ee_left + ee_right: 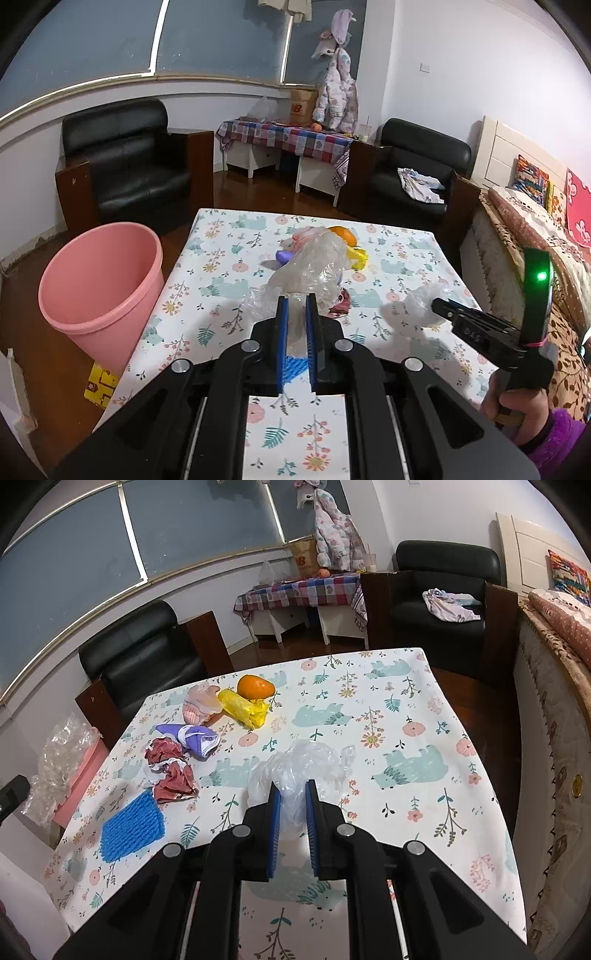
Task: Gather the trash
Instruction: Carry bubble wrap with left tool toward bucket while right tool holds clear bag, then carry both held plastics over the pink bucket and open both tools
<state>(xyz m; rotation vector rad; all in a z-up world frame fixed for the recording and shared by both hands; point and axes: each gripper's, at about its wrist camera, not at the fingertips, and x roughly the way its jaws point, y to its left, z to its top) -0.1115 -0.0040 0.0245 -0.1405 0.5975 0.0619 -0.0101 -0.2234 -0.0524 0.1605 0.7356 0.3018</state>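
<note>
My left gripper (296, 301) is shut on a crumpled clear plastic bag (314, 266) and holds it above the floral table (221, 266); that bag also shows at the left of the right wrist view (59, 760), over the pink bin (79, 779). My right gripper (293, 788) is shut on a second clear plastic bag (303, 764) above the table, and it shows in the left wrist view (434, 304). On the table lie a red crumpled wrapper (171, 771), a purple mask (195, 738), a yellow bag (242, 707), a pink bag (201, 701), an orange (255, 687) and a blue mesh (131, 829).
The pink bin (99, 284) stands on the floor left of the table. A yellow box (99, 384) lies by it. Black armchairs (129, 162) stand behind, a checked side table (288, 136) at the back wall, a bed (535, 236) on the right.
</note>
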